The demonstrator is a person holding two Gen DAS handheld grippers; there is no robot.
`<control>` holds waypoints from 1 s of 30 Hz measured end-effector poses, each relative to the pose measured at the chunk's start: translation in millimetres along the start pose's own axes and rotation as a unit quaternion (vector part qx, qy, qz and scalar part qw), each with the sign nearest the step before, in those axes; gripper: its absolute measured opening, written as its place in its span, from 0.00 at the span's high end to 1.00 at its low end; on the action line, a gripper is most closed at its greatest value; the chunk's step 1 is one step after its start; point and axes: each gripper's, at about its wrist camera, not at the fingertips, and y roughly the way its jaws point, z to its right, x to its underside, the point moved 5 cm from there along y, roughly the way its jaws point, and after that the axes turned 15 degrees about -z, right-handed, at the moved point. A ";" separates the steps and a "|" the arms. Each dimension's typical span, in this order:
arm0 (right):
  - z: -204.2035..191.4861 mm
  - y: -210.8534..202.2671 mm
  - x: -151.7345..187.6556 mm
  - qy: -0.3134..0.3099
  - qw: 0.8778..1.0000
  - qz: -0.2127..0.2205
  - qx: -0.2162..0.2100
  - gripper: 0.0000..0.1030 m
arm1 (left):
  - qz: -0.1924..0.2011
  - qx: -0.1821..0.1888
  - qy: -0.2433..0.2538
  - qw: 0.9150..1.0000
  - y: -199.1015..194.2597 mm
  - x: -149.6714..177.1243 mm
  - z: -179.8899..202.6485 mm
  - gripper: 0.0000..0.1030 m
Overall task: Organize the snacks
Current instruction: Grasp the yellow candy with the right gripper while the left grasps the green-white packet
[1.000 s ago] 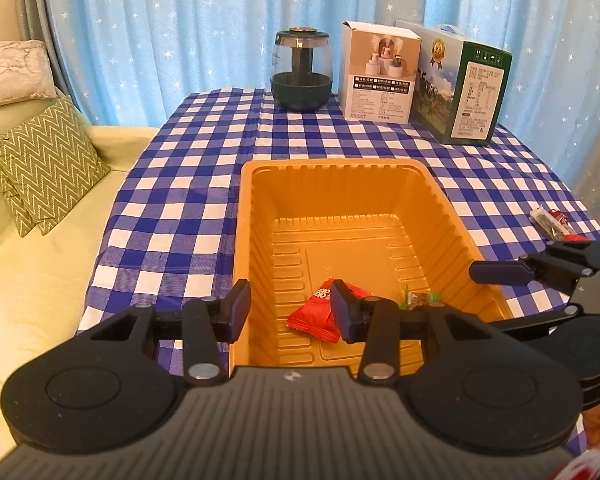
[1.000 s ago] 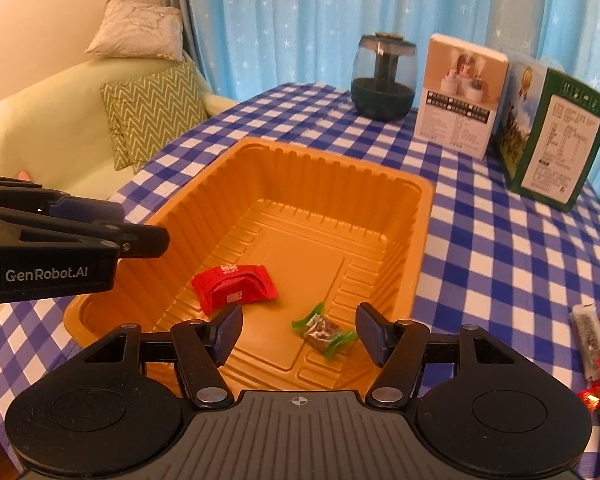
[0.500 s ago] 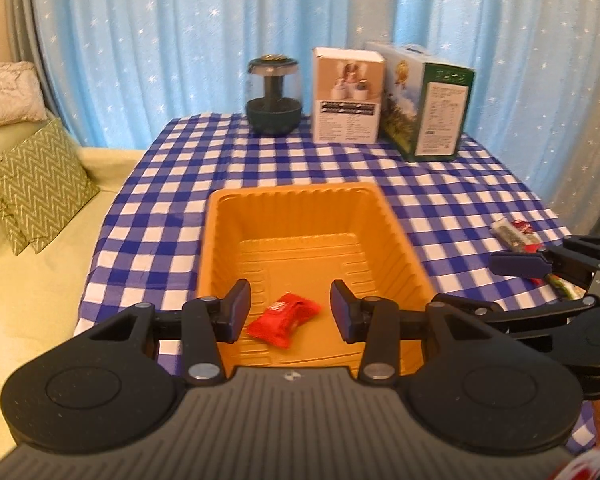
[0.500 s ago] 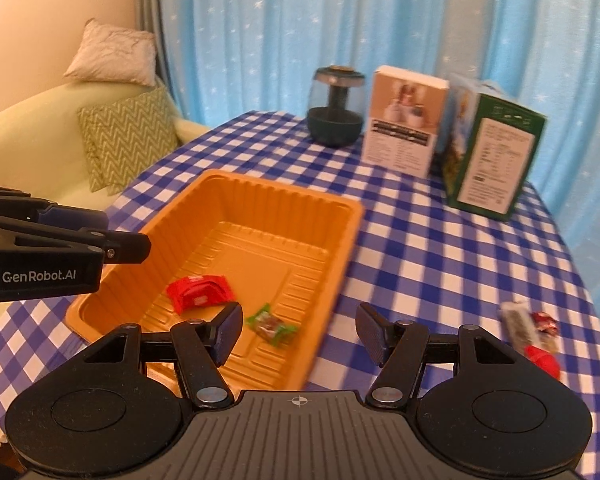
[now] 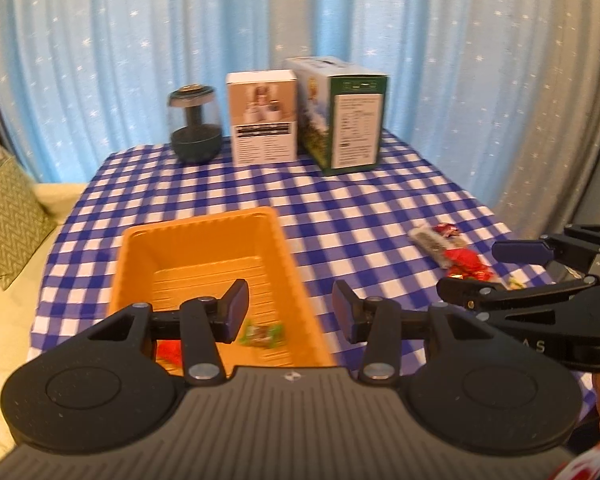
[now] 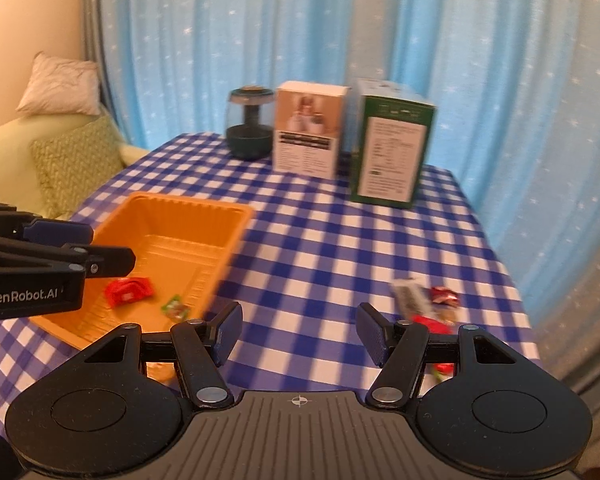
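Orange tray [image 6: 168,216] on the checked cloth [image 6: 319,240], already holding a red packet [image 6: 128,289] and a green candy [image 6: 175,307]. Still loose on the cloth, well right of the tray: a small pile of snacks [image 6: 423,304]. Right gripper [image 6: 298,334] spread wide and empty, just short of that pile. Left gripper [image 5: 288,312] likewise parted, gripping nothing, over the tray's near right corner. Roughly half done by this count.
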 end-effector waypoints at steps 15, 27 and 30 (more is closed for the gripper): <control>98.5 -22.6 43.6 0.072 0.995 -0.014 0.061 0.39 | -0.009 0.054 0.050 0.997 22.6 -8.9 89.0 0.58; 168.4 2.1 104.8 0.140 0.988 -0.025 0.067 0.39 | -0.035 0.088 0.075 0.993 69.8 1.8 136.4 0.53; 179.9 11.1 114.4 0.157 0.986 -0.025 0.057 0.39 | -0.046 0.098 0.073 0.991 84.9 5.7 145.2 0.52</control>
